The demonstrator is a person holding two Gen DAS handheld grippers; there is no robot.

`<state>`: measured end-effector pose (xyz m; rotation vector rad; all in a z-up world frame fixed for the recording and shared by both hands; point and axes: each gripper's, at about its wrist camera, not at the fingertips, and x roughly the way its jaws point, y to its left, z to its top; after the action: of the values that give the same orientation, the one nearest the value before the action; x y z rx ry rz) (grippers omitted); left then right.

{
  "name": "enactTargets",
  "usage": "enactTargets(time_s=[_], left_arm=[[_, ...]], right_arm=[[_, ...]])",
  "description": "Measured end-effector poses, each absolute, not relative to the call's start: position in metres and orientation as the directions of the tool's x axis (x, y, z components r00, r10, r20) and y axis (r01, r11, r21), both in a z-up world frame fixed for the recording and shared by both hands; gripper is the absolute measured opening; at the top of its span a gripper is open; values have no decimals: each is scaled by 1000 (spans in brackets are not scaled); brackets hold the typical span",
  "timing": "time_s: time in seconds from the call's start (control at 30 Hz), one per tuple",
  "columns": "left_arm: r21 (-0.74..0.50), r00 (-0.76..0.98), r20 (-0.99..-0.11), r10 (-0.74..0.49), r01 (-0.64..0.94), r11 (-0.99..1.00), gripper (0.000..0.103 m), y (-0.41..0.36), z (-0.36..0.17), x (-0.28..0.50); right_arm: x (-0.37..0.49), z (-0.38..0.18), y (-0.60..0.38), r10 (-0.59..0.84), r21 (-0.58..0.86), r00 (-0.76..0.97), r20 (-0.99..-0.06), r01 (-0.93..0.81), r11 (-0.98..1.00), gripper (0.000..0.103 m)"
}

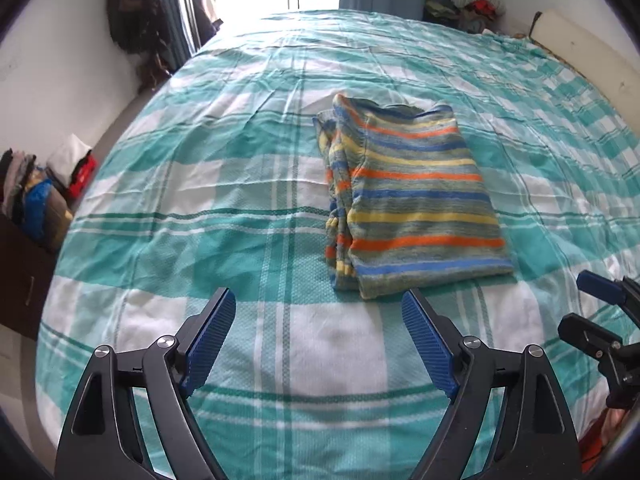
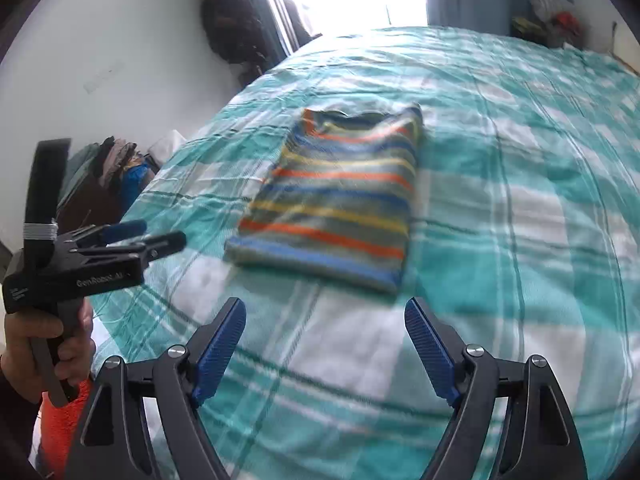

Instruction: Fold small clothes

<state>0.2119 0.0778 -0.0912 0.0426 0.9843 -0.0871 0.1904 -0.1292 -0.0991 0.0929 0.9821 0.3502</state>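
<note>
I hold the left tongs (image 1: 318, 304) wide open and empty. My right tongs (image 2: 325, 312) are wide open too, empty. My left hand (image 2: 40, 344) grips its handle.

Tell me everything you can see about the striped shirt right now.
The striped shirt lies flat on the bed, folded into a rough rectangle. It looks like a soft knit with orange, blue and yellow stripes on grey-green. Bunched layers show along its left edge, the collar at the far end. Only the sheet touches it; both open grippers sit short of its near hem.
</note>
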Motion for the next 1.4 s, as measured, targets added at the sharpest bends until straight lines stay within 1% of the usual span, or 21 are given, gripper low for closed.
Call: enactTargets(time_s=[0.27, 0.47, 0.53, 0.6, 0.63, 0.67, 0.77, 0.87, 0.97, 1.1, 1.17, 1.2, 1.23, 1.27, 1.3, 1.37, 1.4], left_arm=[[7, 573, -818, -50, 97, 995, 87, 76, -76, 198], [-6, 571, -819, -61, 99, 995, 88, 75, -75, 199], [-57, 570, -814, -112, 113, 992, 93, 76, -77, 201], [-160, 568, -798, -202, 124, 979, 97, 84, -84, 207], [-196, 564, -793, -230, 121, 973, 97, 87, -88, 211], [-240, 554, -791, -261, 112, 964, 97, 92, -94, 218], [-312, 528, -788, -316, 99, 945, 97, 96, -113, 239], [-313, 509, -798, -322, 106, 944, 97, 92, -133, 259], [-320, 481, -811, -333, 111, 941, 97, 90, -152, 274], [-375, 450, -802, -393, 134, 917, 96, 86, -171, 288], [-399, 444, -791, -421, 149, 905, 95, 83, -173, 292], [-415, 440, -782, -441, 161, 896, 90, 80, -175, 295], [-422, 434, -781, -450, 165, 891, 82, 79, -176, 298], [-427, 428, -781, -454, 166, 889, 77, 78, -178, 302], [-432, 422, -782, -458, 162, 887, 70, 78, -179, 305], [-453, 413, -780, -471, 147, 879, 53, 79, -181, 313], [-473, 398, -778, -486, 137, 870, 31, 80, -182, 317]], right_arm=[[161, -89, -148, 313, 250, 518, -796, -189, 950, 81], [153, -93, -152, 319, 257, 512, -798, -190, 947, 81], [153, -98, -155, 335, 277, 506, -795, -189, 942, 81], [155, -102, -160, 363, 310, 502, -785, -188, 932, 81], [158, -104, -162, 382, 331, 499, -778, -191, 924, 81], [165, -105, -168, 419, 368, 496, -761, -203, 908, 81], [193, -109, -186, 487, 450, 504, -713, -204, 869, 81], [235, -121, -207, 541, 538, 500, -676, -168, 826, 81], [287, -144, -221, 604, 619, 451, -657, -135, 774, 81], [351, -179, -230, 667, 699, 401, -628, -84, 710, 81], [386, -198, -231, 712, 760, 392, -583, -48, 649, 81], [397, -203, -231, 727, 779, 392, -563, -43, 626, 81], [410, -207, -229, 749, 803, 391, -535, -40, 594, 81], [428, -211, -222, 781, 834, 382, -494, -47, 550, 81], [437, -212, -220, 792, 844, 378, -479, -49, 533, 79], [459, -217, -208, 807, 861, 372, -458, -37, 507, 74], [465, -218, -202, 804, 857, 366, -468, -31, 514, 58]])
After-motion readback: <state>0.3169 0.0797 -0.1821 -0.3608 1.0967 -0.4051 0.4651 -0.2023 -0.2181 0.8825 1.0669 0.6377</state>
